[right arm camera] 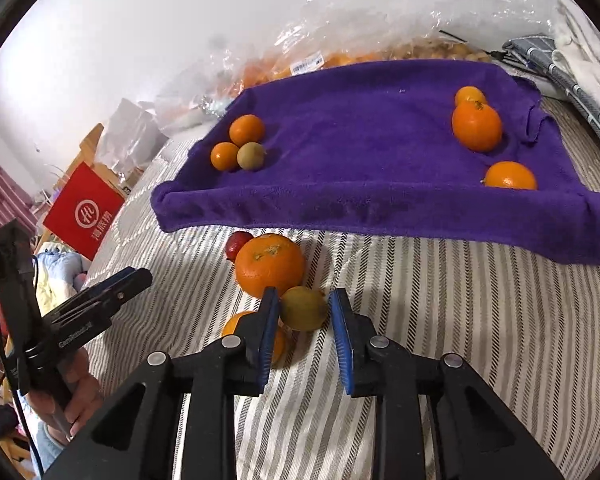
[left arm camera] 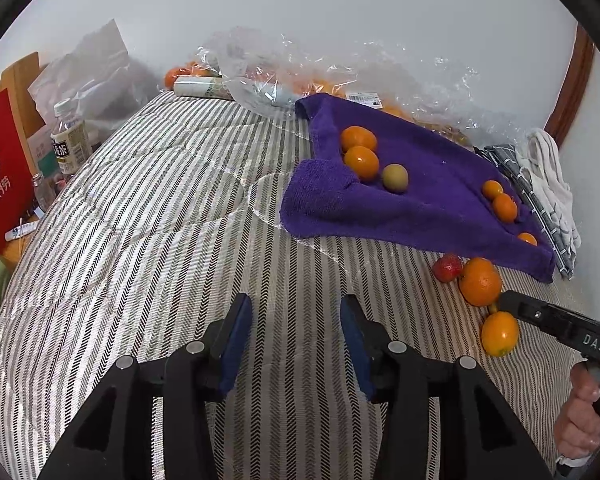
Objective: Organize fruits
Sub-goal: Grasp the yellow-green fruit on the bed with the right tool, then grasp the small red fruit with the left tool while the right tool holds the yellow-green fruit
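A purple towel (right arm camera: 360,152) (left arm camera: 420,200) lies on the striped bed. It holds two oranges and a greenish fruit (right arm camera: 251,155) at its left, and three oranges at its right (right arm camera: 477,126). In front of it lie a strawberry (right arm camera: 238,244) (left arm camera: 447,267), a large orange (right arm camera: 270,265) (left arm camera: 480,282), a small orange (left arm camera: 499,333) and a yellow-green fruit (right arm camera: 303,308). My right gripper (right arm camera: 304,300) is open with its jaws either side of the yellow-green fruit, not touching. My left gripper (left arm camera: 296,312) is open and empty over the bedcover.
Clear plastic bags of oranges (left arm camera: 300,76) lie behind the towel by the wall. Folded cloths (left arm camera: 540,184) lie right of the towel. A red sign (left arm camera: 0,176) and bottles (left arm camera: 70,140) stand beyond the bed's left edge.
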`<state>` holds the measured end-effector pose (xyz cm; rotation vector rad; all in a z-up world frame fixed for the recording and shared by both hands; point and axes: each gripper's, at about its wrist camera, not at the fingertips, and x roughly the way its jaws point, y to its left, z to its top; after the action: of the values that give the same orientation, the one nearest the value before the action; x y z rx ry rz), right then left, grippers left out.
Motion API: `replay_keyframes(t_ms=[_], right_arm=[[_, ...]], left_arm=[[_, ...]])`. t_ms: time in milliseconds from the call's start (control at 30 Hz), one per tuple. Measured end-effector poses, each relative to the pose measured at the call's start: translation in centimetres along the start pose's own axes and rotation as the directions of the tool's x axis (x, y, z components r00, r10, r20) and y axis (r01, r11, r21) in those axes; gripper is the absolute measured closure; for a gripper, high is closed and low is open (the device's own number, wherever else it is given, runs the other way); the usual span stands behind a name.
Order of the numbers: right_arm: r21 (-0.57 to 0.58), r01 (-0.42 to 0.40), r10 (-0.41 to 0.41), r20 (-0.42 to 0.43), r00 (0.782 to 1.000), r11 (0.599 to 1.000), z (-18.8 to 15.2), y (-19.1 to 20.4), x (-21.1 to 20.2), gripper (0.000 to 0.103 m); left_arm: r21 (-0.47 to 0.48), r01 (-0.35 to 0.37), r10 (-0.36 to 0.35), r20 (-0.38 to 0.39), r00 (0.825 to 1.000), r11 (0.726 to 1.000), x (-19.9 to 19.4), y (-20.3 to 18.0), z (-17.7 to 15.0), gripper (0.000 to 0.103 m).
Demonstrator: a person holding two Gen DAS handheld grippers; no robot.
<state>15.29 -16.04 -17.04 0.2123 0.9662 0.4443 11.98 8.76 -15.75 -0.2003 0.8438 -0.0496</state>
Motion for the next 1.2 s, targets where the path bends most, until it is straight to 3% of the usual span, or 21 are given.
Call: replay_keyframes(t_ms=[100,167,333,500,633,867,1200], right_arm=[[0.021,-0.023,0.023,-0.001,1.000,0.999,-0.2,-0.5,0.1,0.078],[0.019,0.008,-0.009,0.029,1.000,1.000,-0.3,-1.1,-0.9,0.077],[-0.006,0.182,-0.180,0.116,0.977,0.983,-0.6,-3.4,-4.3,0.077],[-0.050,0.284,-0.277,0.116,0.954,0.957,-1.4,-4.9,-4.3,0.077],[-0.062,0.296,-0.288,0.111,0.951,0.953,-2.3,-5.3,-3.5,0.076],[-0.076,0.305,-0.295,0.113,0.949,0.949,-2.3,-5.2,-3.3,0.077],[-0.135,0.327,-0.313,0.110,0.943,0.935,-3.0,-4.5,-3.4,0.077]], left_arm=[[0.000,-0.001,0.001,0.000,1.000,1.000,0.0,0.0,0.0,0.059],[0.001,-0.002,0.002,0.000,1.000,1.000,0.0,0.0,0.0,0.059],[0.026,-0.010,0.010,-0.006,1.000,1.000,0.1,-0.5,0.0,0.053],[0.069,-0.038,0.039,-0.015,0.999,0.997,0.4,-1.2,-0.1,0.049],[0.083,-0.059,0.061,-0.017,0.998,0.995,0.4,-1.5,-0.1,0.049],[0.166,-0.107,0.115,-0.036,0.993,0.980,0.9,-3.0,-0.2,0.036],[0.166,-0.109,0.117,-0.040,0.992,0.980,0.8,-2.9,-0.4,0.032]])
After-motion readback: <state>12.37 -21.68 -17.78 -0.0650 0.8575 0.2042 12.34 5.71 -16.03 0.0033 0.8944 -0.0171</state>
